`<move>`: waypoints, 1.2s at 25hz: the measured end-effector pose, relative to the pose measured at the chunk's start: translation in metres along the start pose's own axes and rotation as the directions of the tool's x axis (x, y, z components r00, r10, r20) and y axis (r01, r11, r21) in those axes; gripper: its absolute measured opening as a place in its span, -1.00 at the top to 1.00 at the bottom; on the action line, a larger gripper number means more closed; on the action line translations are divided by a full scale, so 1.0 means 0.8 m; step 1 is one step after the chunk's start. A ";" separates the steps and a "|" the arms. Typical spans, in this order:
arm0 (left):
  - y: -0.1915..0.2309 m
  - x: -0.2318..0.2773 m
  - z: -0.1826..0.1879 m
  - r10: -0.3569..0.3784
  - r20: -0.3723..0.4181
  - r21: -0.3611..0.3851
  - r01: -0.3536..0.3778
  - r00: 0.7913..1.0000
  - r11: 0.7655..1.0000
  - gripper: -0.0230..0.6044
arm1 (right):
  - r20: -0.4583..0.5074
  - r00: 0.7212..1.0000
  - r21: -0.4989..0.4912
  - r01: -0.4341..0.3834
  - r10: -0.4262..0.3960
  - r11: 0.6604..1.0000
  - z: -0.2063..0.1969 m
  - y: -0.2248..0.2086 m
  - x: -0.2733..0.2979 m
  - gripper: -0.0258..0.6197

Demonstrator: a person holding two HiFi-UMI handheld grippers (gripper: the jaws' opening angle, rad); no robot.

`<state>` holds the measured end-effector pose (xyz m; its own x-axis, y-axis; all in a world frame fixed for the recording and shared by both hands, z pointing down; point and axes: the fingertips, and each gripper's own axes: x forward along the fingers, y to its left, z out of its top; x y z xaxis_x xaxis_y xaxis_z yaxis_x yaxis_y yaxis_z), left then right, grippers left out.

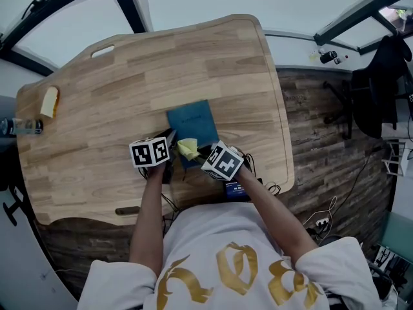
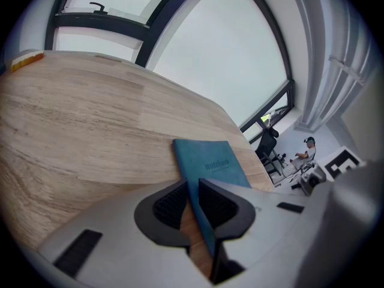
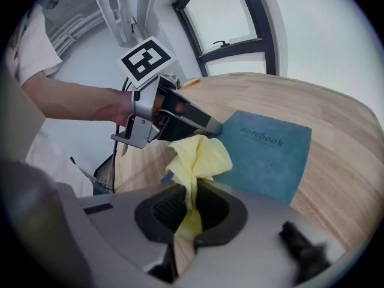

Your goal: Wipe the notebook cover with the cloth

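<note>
Left hand-held gripper [image 2: 192, 185] pinches notebook [image 2: 213, 164] edge; right hand-held gripper [image 3: 191, 192] clamps cloth [image 3: 195, 158] over it.

Office/lab-type rm: big dark-framed windows [image 2: 204, 53], wood desk [image 1: 213, 57], black office chair [image 1: 377, 92], loose cables [image 1: 326, 215] on wood-look floor [image 1: 316, 141].

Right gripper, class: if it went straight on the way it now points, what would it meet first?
Past the yellow cloth it grips, probably the left gripper, shut on the notebook edge. Depth is unclear, so the cover might come first.
</note>
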<state>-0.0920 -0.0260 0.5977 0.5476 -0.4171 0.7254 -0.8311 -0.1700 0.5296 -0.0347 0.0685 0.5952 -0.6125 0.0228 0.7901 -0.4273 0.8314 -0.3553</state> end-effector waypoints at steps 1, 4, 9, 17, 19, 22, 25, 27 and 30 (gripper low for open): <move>-0.001 -0.001 0.001 0.000 0.002 0.002 0.000 1.000 1.000 0.71 | 0.000 1.000 0.002 0.002 -0.002 1.000 -0.002 -0.001 -0.002 0.80; 0.000 0.000 0.001 0.000 0.000 0.001 0.000 1.000 1.000 0.71 | 0.002 1.000 0.011 0.016 -0.016 1.000 -0.008 -0.010 -0.009 0.80; 0.000 -0.002 0.003 0.003 0.006 0.009 -0.003 1.000 1.000 0.71 | 0.006 0.999 0.033 0.044 -0.044 0.998 -0.014 -0.023 -0.017 0.80; 0.001 0.002 -0.002 -0.002 -0.004 -0.002 0.002 1.000 1.000 0.71 | 0.020 0.995 0.039 0.093 -0.094 0.995 -0.011 -0.040 -0.024 0.80; 0.001 0.001 -0.003 -0.002 -0.005 -0.005 0.002 1.000 1.000 0.71 | 0.023 0.994 0.046 0.109 -0.110 0.993 -0.010 -0.045 -0.026 0.80; 0.000 0.001 -0.004 -0.003 -0.005 -0.005 0.003 1.000 1.000 0.71 | 0.030 0.990 0.061 0.135 -0.137 0.989 -0.009 -0.056 -0.029 0.80; 0.000 0.002 -0.002 -0.002 -0.004 -0.001 0.002 1.000 1.000 0.71 | 0.044 0.987 0.079 0.152 -0.156 0.985 -0.003 -0.068 -0.031 0.80; 0.000 0.001 -0.002 0.000 -0.004 -0.001 0.000 1.000 1.000 0.71 | 0.057 0.985 0.102 0.155 -0.161 0.983 0.002 -0.074 -0.030 0.80; -0.001 0.001 -0.002 -0.002 -0.005 -0.003 0.002 1.000 1.000 0.71 | 0.063 0.983 0.106 0.164 -0.171 0.981 0.011 -0.082 -0.029 0.80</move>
<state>-0.0909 -0.0248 0.5987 0.5497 -0.4126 0.7263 -0.8296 -0.1683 0.5323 0.0016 0.0089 0.5956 -0.5715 -0.1548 0.8059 -0.5897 0.7604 -0.2722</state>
